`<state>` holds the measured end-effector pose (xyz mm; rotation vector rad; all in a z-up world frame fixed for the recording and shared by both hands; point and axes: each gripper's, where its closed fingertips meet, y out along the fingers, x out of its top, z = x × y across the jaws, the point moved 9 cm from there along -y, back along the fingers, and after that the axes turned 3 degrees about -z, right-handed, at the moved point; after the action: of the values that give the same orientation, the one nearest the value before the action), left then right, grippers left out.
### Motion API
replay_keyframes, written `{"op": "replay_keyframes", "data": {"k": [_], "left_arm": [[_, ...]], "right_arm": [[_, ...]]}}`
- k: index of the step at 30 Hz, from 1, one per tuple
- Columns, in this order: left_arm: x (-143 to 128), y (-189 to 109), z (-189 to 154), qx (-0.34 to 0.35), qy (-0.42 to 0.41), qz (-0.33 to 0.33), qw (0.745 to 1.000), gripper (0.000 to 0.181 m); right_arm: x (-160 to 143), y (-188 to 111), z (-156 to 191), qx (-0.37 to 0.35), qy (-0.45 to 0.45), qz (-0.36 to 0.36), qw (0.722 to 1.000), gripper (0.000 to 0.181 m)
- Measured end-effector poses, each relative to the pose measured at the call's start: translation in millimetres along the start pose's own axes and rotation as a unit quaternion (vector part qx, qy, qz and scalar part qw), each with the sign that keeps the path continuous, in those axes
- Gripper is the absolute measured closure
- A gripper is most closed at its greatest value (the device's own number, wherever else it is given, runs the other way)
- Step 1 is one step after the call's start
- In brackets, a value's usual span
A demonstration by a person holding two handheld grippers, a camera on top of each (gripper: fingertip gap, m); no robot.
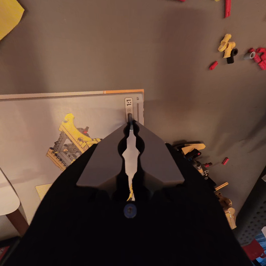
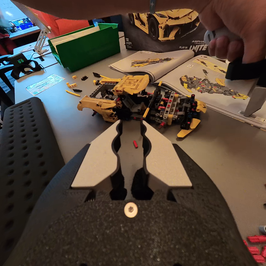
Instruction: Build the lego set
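Right tongs [image 2: 131, 123] sit low over the grey surface [image 2: 215, 158] with their tips apart and nothing between them. One small red pin [image 2: 135, 144] lies on the surface in the gap between the two fingers. Just past the tips sits the half-built yellow and black car [image 2: 138, 103]. Beyond the car lies the open booklet [image 2: 165, 64], and behind that stands the box [image 2: 162, 28] with a picture of the car. Off to the left of the tongs is a green bin [image 2: 86, 49].

Left tongs [image 1: 130, 121] point down at a page of the booklet [image 1: 43, 115]. Their tips are pinched on a thin grey rod [image 1: 130, 118], which looks like an axle, though it is dim there. The rod rests on a drawing near the page's right edge. Right of these tongs, part of the car [image 1: 191, 151] peeks out. Far up and to the right lie loose red pieces [image 1: 259, 57] and a small yellow piece [image 1: 226, 44].
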<state>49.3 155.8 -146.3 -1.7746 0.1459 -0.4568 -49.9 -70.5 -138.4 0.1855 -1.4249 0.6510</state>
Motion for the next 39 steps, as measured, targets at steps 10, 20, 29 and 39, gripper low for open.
{"op": "replay_keyframes", "data": {"k": [10,20,29,39], "left_arm": [[3.0,0.6,-0.5,0.009,0.037,0.021,0.999,0.177],[4.3,1.1,-0.3,0.010,0.031,0.025,0.999,0.178],[-46.5,-90.9,-84.3,-0.008,-0.046,-0.148,0.988,0.178],[-128.2,-9.7,-242.1,0.037,-0.122,-0.144,0.981,0.178]], "right_arm": [[-0.6,0.0,0.2,0.002,0.001,0.002,1.000,0.158],[-1.6,1.3,1.0,0.006,0.001,0.008,1.000,0.158],[-0.8,-52.9,-30.7,-0.130,-0.010,-0.030,0.991,0.154],[-6.8,-46.3,-45.5,-0.077,0.062,-0.022,0.995,0.151]]}}
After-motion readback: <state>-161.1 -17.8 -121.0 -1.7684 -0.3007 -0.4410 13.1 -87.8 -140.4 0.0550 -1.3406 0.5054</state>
